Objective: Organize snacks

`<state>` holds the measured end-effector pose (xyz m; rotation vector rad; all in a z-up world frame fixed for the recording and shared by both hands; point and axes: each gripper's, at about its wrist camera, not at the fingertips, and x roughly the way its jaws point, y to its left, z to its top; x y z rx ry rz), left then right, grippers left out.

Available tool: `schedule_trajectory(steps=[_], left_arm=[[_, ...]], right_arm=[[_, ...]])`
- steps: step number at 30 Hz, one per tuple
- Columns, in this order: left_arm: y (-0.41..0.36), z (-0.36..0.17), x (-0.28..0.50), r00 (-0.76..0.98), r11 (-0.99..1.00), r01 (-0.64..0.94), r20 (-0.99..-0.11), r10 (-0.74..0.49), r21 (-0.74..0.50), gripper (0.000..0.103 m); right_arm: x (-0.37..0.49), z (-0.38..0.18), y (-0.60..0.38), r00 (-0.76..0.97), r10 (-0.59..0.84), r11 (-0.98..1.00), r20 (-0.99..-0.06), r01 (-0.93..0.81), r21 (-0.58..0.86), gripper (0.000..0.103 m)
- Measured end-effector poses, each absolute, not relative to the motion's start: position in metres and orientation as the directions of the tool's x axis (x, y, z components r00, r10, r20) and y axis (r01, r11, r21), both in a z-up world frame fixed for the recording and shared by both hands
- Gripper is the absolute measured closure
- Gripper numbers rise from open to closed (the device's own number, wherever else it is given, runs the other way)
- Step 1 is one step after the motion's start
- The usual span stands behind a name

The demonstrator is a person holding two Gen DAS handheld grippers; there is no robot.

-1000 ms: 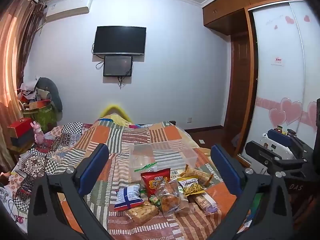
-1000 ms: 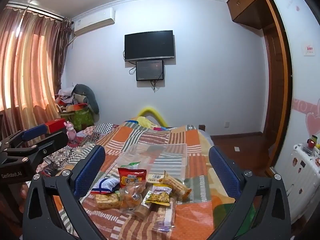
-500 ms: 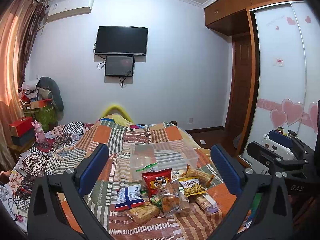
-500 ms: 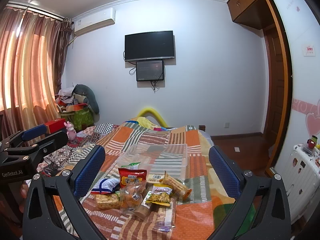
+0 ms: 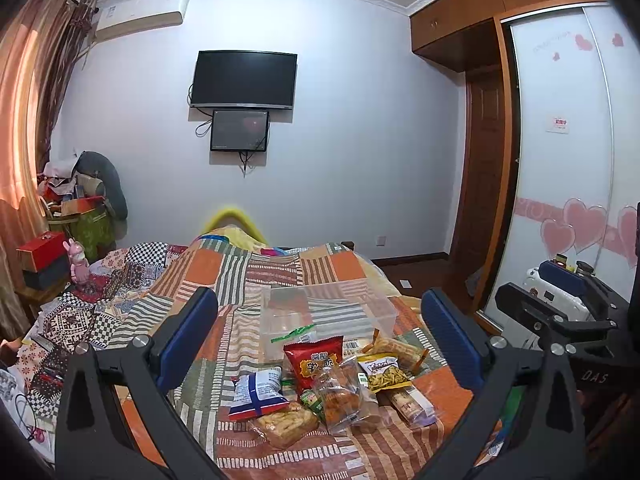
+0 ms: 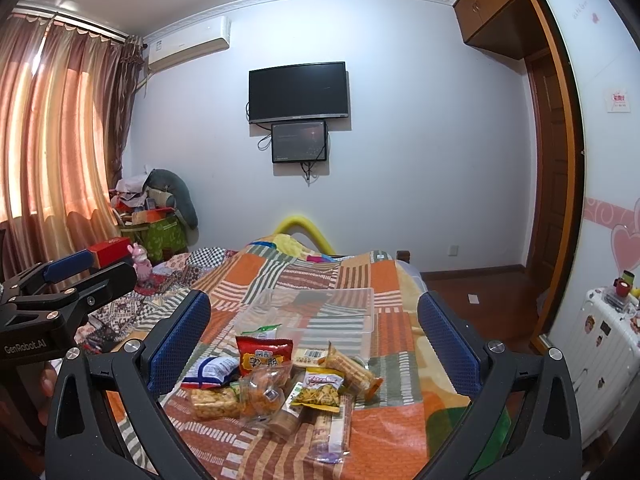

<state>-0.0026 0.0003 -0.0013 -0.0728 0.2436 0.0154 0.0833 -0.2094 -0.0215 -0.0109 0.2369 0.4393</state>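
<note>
From where I stand nothing has been picked up yet: both claws hang above the near end of the bed (image 5: pixel 280 276), and the sorting looks to be at its very start. Going left to right, the left claw (image 5: pixel 318 332) is spread wide and empty, and so is the right claw (image 6: pixel 314 330). Ahead of and below both lies the heap of snacks (image 5: pixel 332 380): a blue-and-white packet (image 5: pixel 258 394) nearest the left finger, then a red bag (image 5: pixel 314 360), then a yellow packet (image 5: pixel 384 374) toward the right finger. Just beyond the heap sits a clear plastic bin (image 5: pixel 328 312) (surely the place they are meant to go). The next move, I would judge, is to lower one claw onto a single packet at the edge of the pile and close gently, since the bags overlap and would crumple or drag neighbours. How many packets lie underneath is hidden, and whether the bin holds anything I cannot make out.
</note>
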Motion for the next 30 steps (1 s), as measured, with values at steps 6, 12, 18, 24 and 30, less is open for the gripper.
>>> schedule_trajectory(steps=[6,12,18,24,30], left_arm=[[0.0006,-0.0012,-0.0028,0.97,0.997,-0.023,-0.243,0.005,-0.071,0.0],[-0.0004,-0.0025,-0.0001,0.969,0.997,-0.022,-0.249,0.002,-0.079,0.0],[-0.0005,-0.0032,0.0012,0.968,0.996,-0.02,-0.25,-0.003,-0.088,0.0],[0.0001,-0.0038,0.0013,0.968,0.996,-0.019,-0.251,-0.004,-0.09,0.0],[0.0011,-0.0057,0.0042,0.965,0.994,-0.017,-0.261,-0.011,-0.104,0.0]], right_arm=[[0.0845,-0.023,-0.2098,0.879,0.418,0.907,-0.229,-0.42,0.042,0.0],[0.0847,-0.0231,-0.2098,0.879,0.418,0.906,-0.229,-0.42,0.042,0.0],[0.0844,-0.0228,-0.2096,0.88,0.417,0.907,-0.228,-0.419,0.042,0.0],[0.0848,-0.023,-0.2098,0.88,0.417,0.907,-0.228,-0.419,0.041,0.0],[0.0848,-0.0235,-0.21,0.88,0.418,0.907,-0.228,-0.419,0.043,0.0]])
